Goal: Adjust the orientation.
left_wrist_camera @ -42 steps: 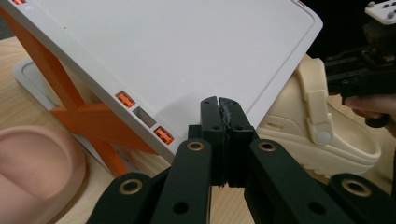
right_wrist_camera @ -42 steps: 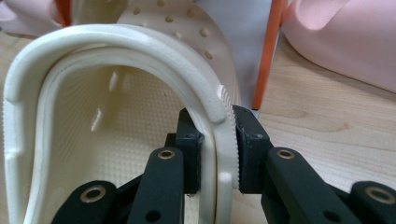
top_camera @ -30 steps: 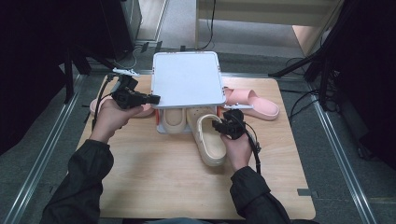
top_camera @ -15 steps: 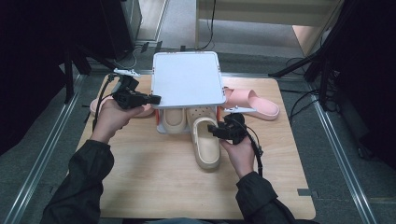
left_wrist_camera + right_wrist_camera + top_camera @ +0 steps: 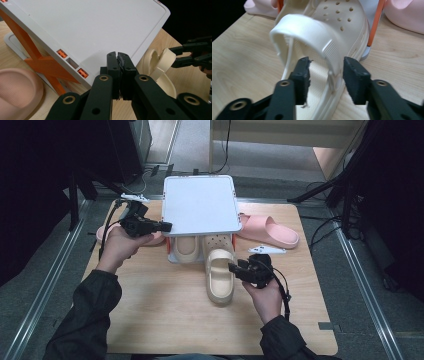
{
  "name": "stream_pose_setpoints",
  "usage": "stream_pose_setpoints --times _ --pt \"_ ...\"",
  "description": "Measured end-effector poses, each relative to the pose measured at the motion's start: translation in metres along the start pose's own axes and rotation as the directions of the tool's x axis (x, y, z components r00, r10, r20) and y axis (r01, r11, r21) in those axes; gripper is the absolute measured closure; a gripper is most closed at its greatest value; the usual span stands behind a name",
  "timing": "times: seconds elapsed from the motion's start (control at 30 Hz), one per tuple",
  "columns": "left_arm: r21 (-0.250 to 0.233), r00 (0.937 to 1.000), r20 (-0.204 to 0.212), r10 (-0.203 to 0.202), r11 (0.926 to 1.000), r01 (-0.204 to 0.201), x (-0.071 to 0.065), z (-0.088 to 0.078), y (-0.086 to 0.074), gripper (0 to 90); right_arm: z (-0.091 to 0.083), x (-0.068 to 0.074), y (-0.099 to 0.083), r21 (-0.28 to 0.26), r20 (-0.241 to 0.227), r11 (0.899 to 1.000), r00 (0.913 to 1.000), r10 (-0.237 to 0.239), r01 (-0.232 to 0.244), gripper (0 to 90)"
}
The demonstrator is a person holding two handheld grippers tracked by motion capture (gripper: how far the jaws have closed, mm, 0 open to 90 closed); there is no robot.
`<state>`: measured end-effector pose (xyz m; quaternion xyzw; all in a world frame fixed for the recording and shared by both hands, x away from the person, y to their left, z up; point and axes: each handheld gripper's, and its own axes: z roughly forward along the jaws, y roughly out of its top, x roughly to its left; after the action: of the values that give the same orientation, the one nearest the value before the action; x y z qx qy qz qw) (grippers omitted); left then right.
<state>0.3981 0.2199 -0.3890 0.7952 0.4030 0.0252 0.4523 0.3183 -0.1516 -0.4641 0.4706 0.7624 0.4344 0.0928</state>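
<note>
While I look down at the table (image 5: pixel 150 320), I see a white shoe rack (image 5: pixel 200 205) in the middle, with pink slippers (image 5: pixel 270 231) beside it. One cream slipper (image 5: pixel 186 247) sits under the rack, and the other cream slipper (image 5: pixel 220 276) sticks out toward me with its toe under the rack. I think this shoe is light, soft foam that bends when I squeeze it, and it may slide on the smooth wood. My right claw (image 5: pixel 325 75) is apart, with one jaw on each side of the heel strap (image 5: pixel 312 32), not pinching yet. That strap looks like a good place to hold. My left claw (image 5: pixel 118 72) is pressed together on nothing, near the rack's edge.
</note>
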Motion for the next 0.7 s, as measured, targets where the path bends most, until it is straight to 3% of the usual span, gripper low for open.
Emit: stream_pose_setpoints --times 0.1,0.2,0.27,0.4,0.53,0.7 --pt "-0.002 1.0000 0.001 0.000 1.0000 0.000 0.000 0.000 0.000 88.5 -0.009 0.002 -0.008 0.005 -0.012 1.000 0.9999 -0.002 0.002 66.6" --pt "0.001 1.0000 -0.003 0.003 1.0000 -0.003 -0.001 0.000 0.000 88.5 -0.018 0.006 -0.018 0.003 -0.034 1.000 0.9993 -0.013 0.014 83.8" --pt "0.002 1.0000 -0.008 0.000 1.0000 0.000 -0.001 0.000 0.000 88.5 -0.023 0.012 -0.026 -0.007 -0.040 0.999 0.9987 -0.032 0.032 90.0" --pt "0.003 0.9999 -0.012 -0.002 1.0000 0.002 -0.002 0.000 0.000 88.6 -0.027 0.020 -0.042 -0.003 -0.042 0.999 0.9977 -0.053 0.053 90.0" --pt "0.003 0.9999 -0.012 0.000 1.0000 0.000 -0.002 0.000 0.000 88.6 -0.028 0.026 -0.057 0.007 -0.054 0.999 0.9976 -0.043 0.044 90.0" --pt "0.002 0.9999 -0.012 0.001 1.0000 -0.001 -0.002 0.000 0.000 88.6 -0.020 0.040 -0.079 0.074 -0.077 0.994 0.9941 -0.076 0.082 90.0"
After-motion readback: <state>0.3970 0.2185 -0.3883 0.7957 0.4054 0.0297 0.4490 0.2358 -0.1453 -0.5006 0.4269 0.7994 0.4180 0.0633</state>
